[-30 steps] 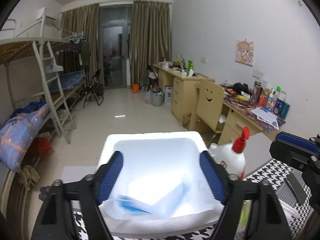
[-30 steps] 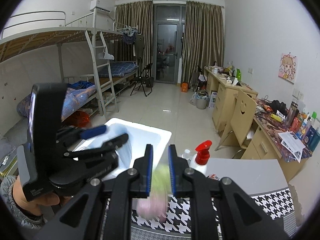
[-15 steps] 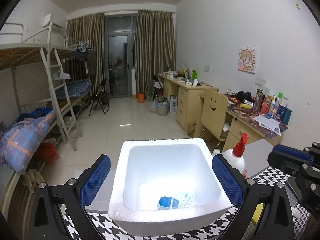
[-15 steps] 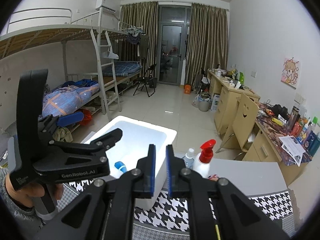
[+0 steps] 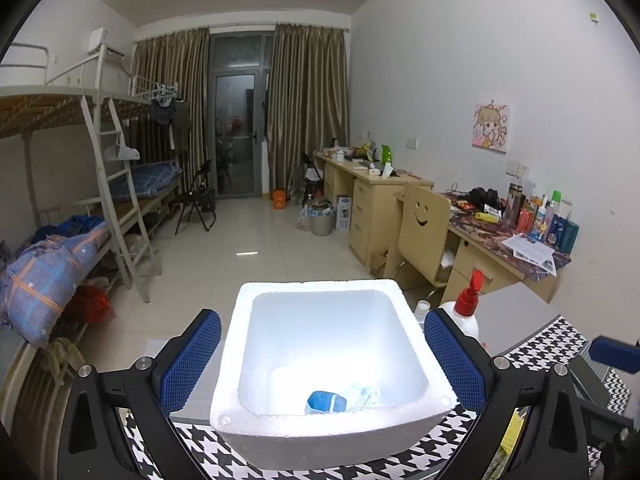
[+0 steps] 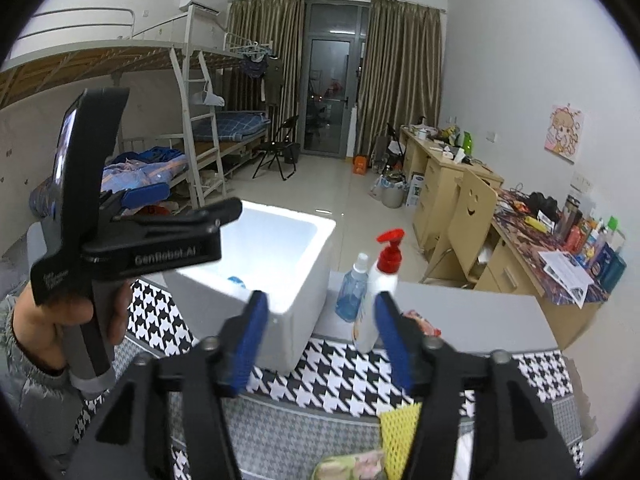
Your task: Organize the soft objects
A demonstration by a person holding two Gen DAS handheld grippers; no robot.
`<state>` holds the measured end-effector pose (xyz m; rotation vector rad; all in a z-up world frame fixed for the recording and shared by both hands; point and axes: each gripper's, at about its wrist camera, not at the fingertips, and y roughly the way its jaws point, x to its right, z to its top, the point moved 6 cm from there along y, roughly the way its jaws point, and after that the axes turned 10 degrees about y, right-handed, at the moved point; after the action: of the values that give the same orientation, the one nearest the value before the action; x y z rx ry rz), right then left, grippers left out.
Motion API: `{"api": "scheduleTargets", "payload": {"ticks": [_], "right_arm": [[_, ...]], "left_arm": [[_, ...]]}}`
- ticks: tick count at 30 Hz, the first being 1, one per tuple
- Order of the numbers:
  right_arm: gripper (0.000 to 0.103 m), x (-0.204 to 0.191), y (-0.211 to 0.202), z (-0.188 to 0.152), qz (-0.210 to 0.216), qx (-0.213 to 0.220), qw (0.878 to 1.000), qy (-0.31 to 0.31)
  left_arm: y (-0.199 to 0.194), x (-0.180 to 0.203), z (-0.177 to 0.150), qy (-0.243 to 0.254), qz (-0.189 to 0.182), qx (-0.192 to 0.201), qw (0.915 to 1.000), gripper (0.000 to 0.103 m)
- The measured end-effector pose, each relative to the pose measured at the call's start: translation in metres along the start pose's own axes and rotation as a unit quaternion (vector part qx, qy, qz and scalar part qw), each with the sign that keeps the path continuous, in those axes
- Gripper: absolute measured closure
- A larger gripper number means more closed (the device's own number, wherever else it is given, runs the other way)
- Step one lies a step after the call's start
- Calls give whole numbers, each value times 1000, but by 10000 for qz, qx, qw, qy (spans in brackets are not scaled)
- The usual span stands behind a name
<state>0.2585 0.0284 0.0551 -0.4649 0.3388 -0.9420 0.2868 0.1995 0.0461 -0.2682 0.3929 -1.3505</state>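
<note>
Floral soft pouch (image 6: 352,466) at table's near edge looks light, squashy; we pinch mid-body. Left gripper (image 5: 320,354), right gripper (image 6: 322,344): fingers spread wide, empty.

- A shared dormitory room, lived in.
- Metal bunk beds (image 5: 100,184) with ladders and rumpled blue bedding line one wall.
- Wooden desks (image 5: 372,196) cluttered with bottles and papers, with a smiley-face chair (image 5: 424,224), line the other.
- Long curtains (image 5: 308,108) frame a glass balcony door (image 5: 236,132).
</note>
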Motion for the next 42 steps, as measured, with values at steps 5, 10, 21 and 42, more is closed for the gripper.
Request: {"api": "scheduleTargets", "payload": {"ticks": [5, 10, 21, 42], "right_arm": [[36, 4, -3, -18, -110, -183, 9996, 196], [36, 10, -5, -38, -188, -378, 9984, 385], [36, 32, 8, -99, -433, -1001, 9901, 882], [30, 60, 49, -162, -354, -1930, 9683, 1545]], "left_arm": [[-11, 4, -1, -18, 9, 51, 10000, 1], [-26, 11, -4, 75, 66, 164, 9998, 1], [-55, 27, -17, 55, -35, 266, 9996, 1], [-80, 65, -68, -71, -398, 192, 9990, 1]]}}
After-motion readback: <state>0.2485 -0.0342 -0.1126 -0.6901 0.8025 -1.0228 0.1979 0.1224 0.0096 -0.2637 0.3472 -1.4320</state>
